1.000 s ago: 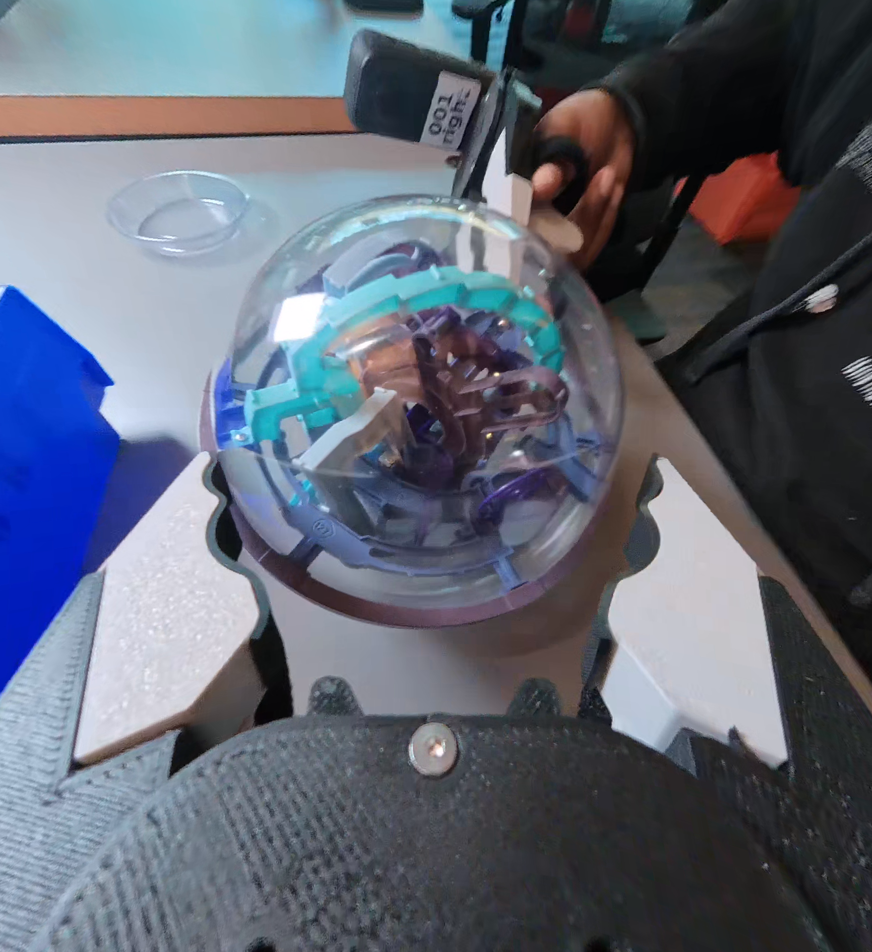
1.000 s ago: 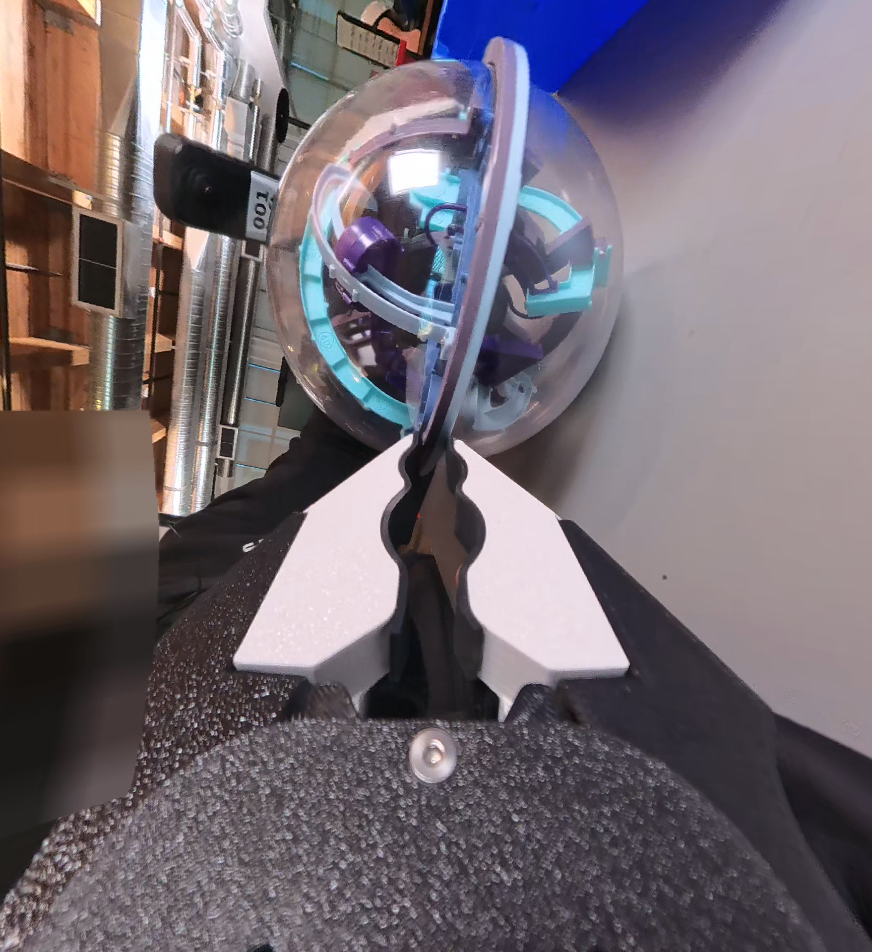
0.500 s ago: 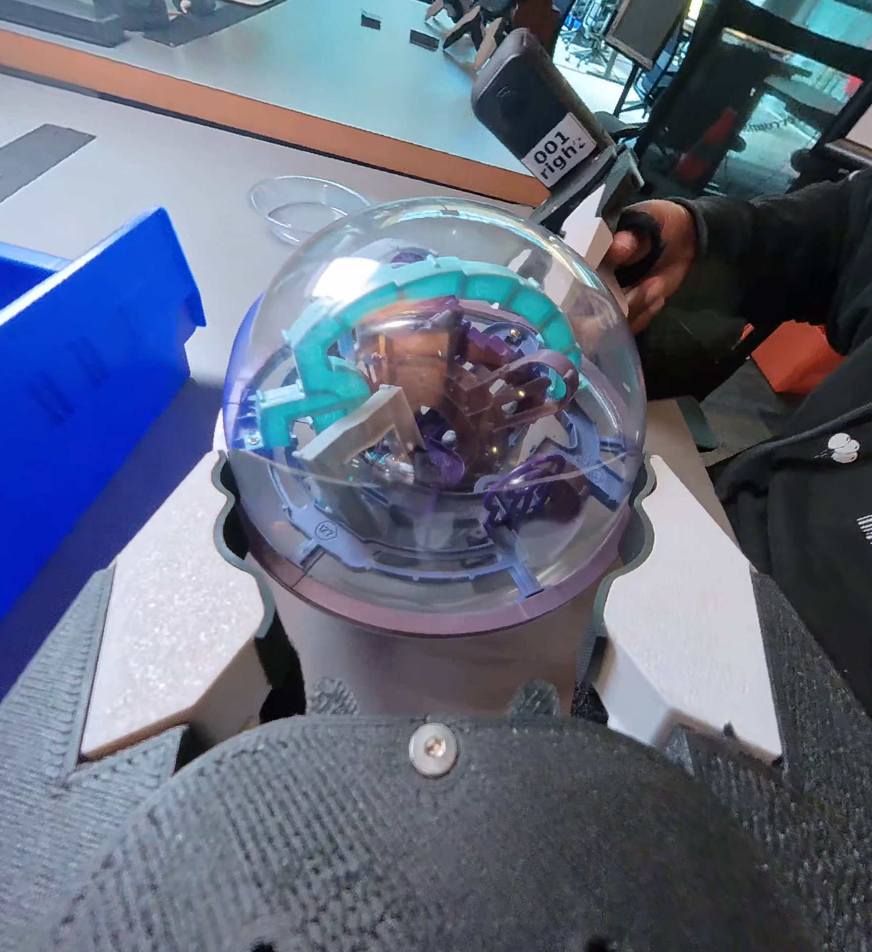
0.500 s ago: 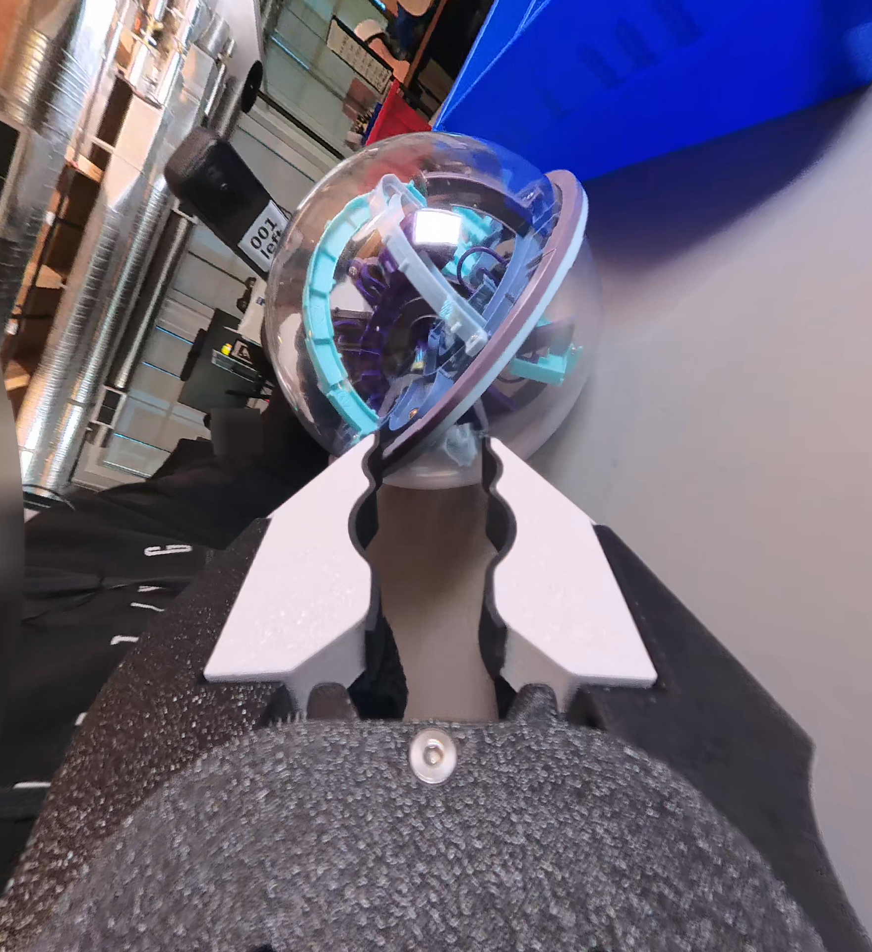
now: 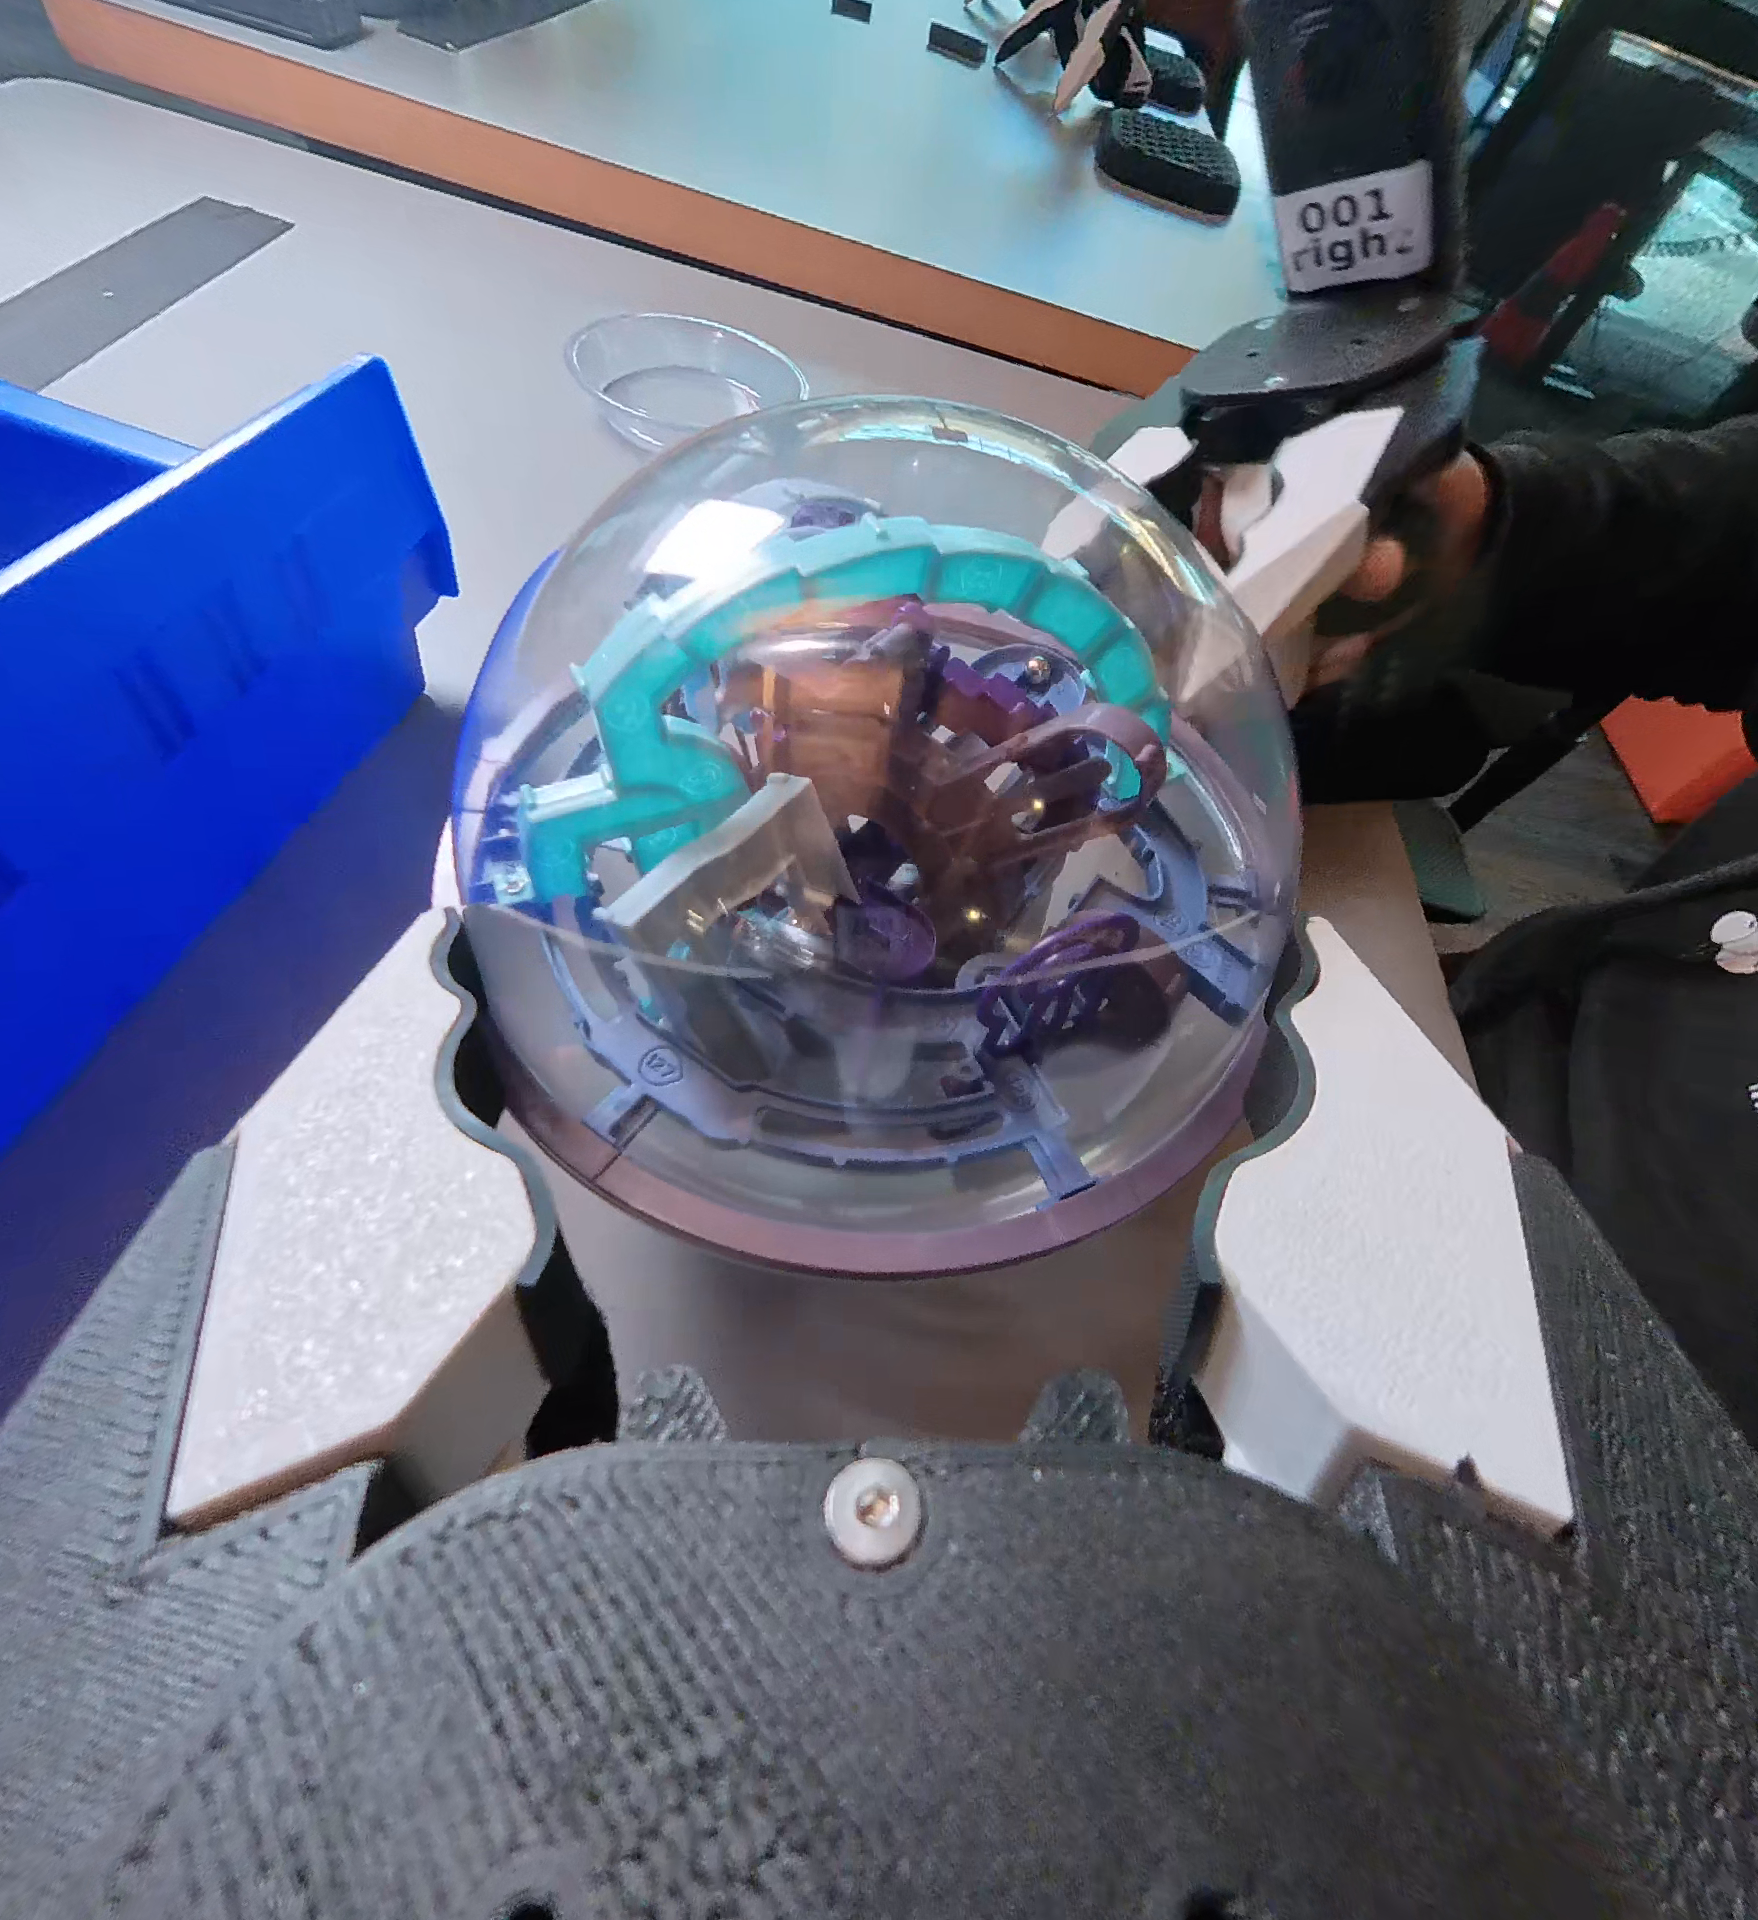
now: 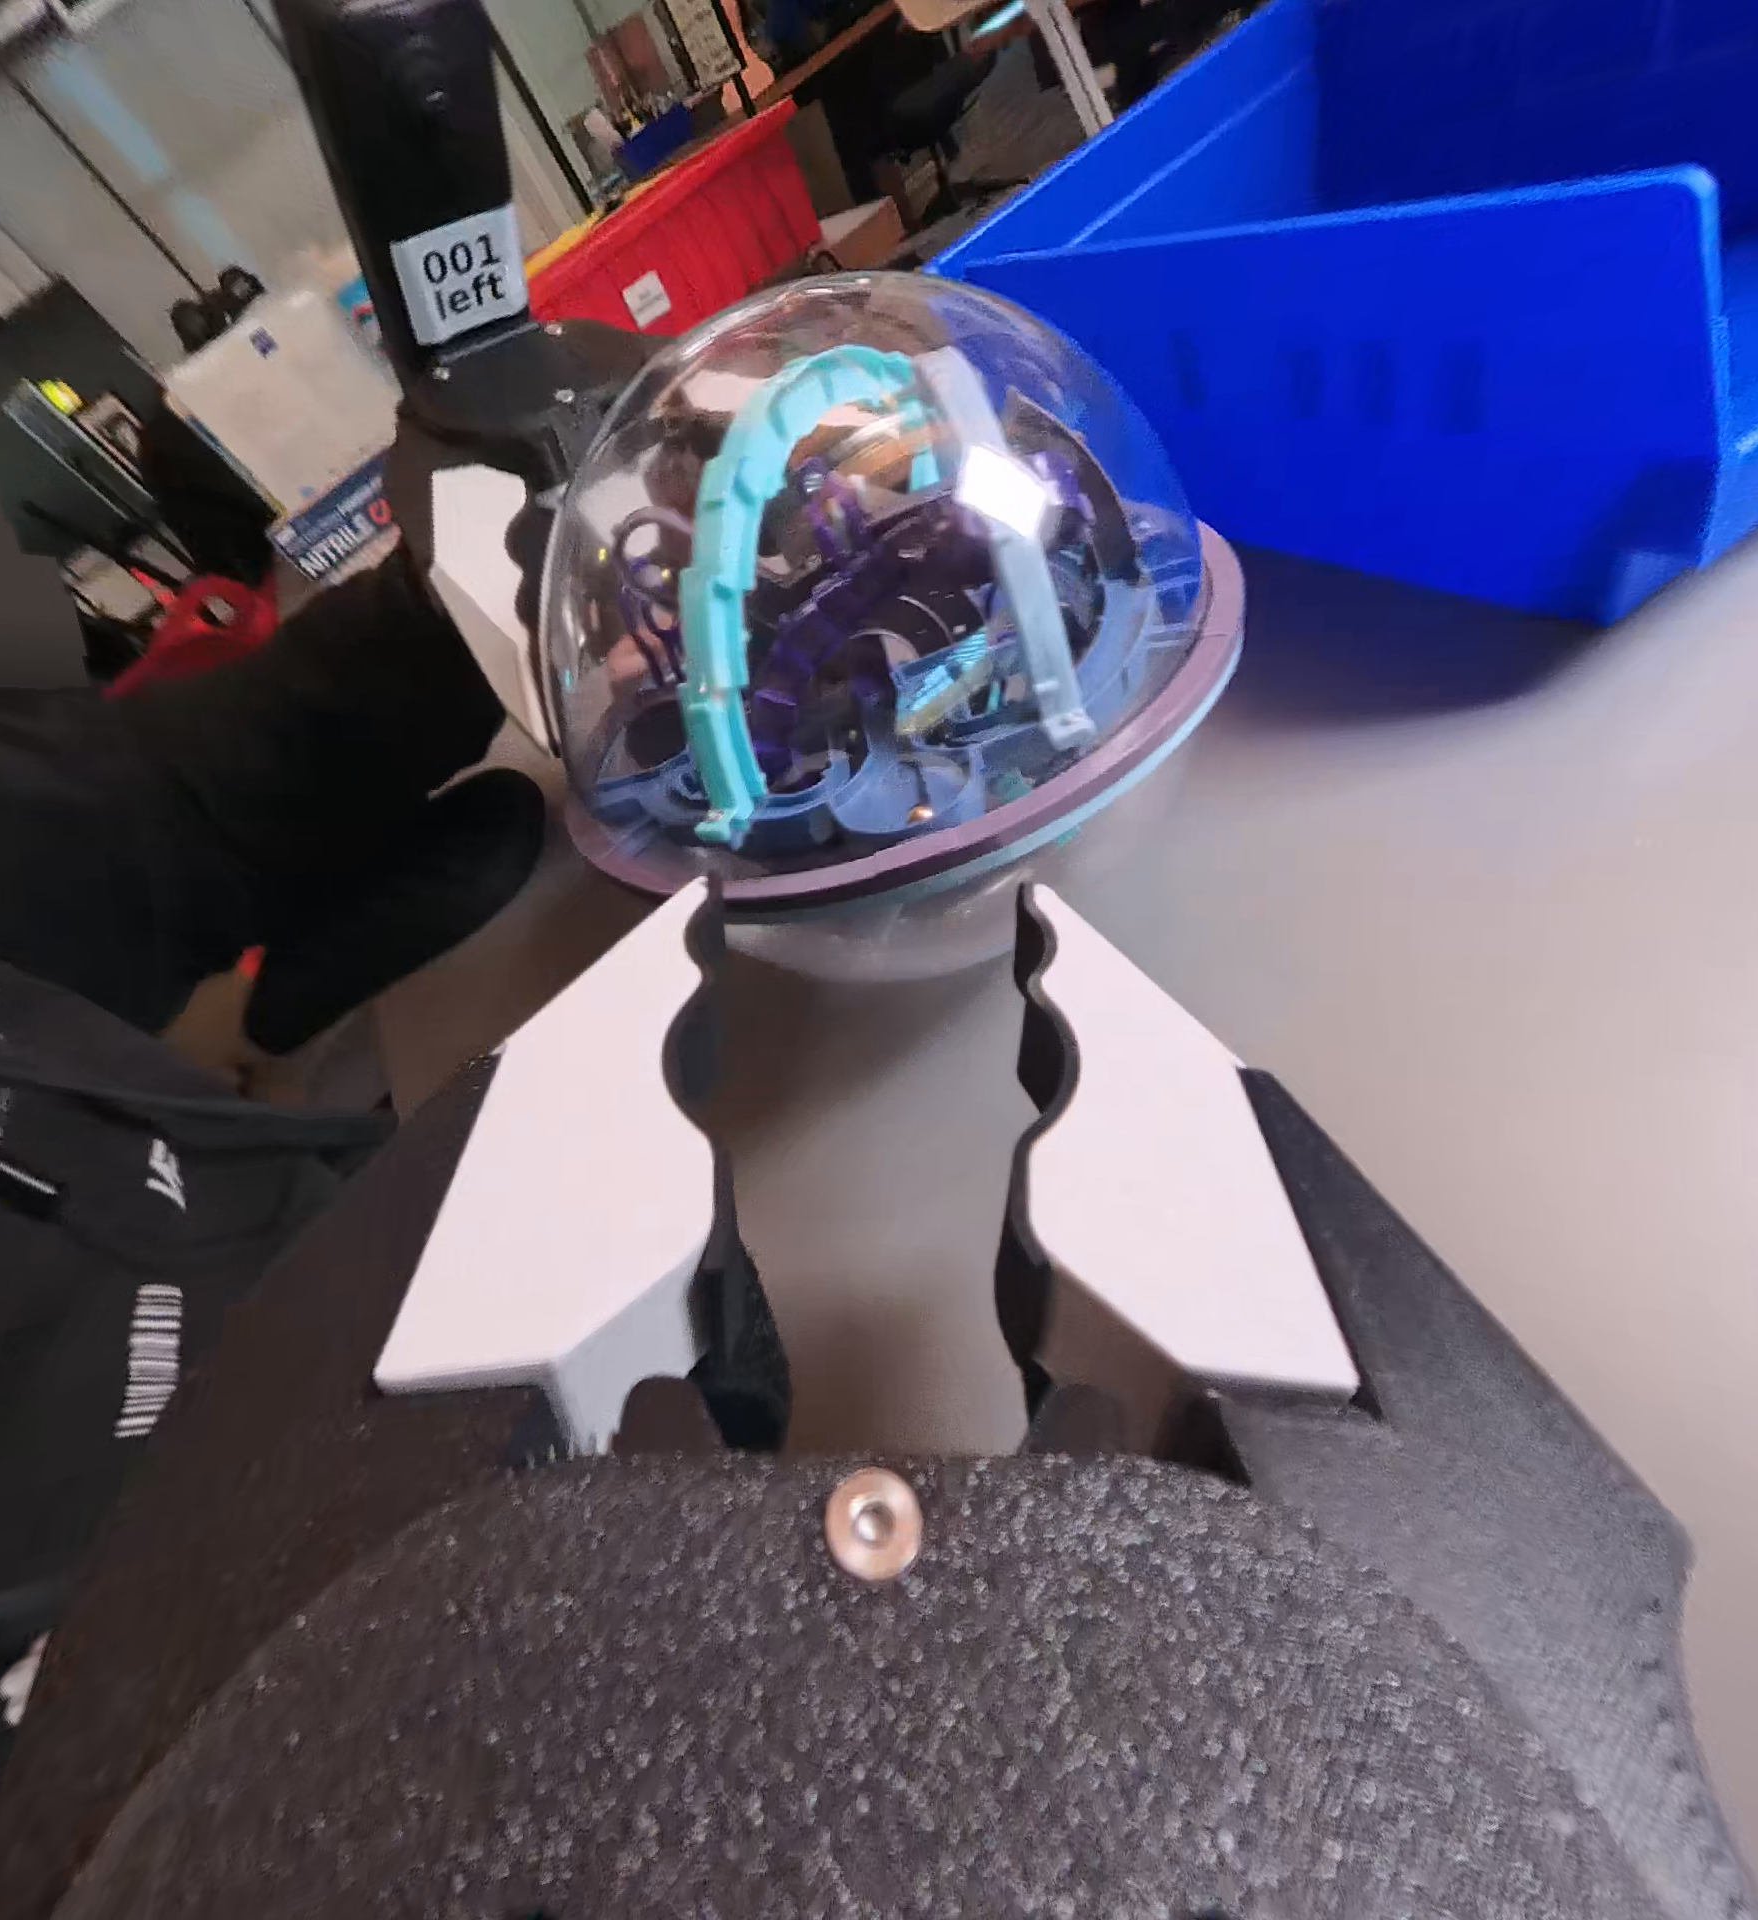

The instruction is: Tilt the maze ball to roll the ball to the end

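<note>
Maze ball (image 5: 870, 831) clamped in wide-spread left hand-held gripper (image 5: 870, 1039), right hand-held gripper (image 6: 870, 914) half-open beneath it

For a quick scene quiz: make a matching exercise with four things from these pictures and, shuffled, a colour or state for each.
Things:
1. maze ball
2. bin
3. small dish
4. arched track inside the ball

Descriptions:
A. teal
B. empty, clear, on the table behind the ball
C. solid blue
D. clear sphere with a purple rim, between the fingers of the left gripper

Pairs: 1-D, 2-C, 3-B, 4-A
</note>
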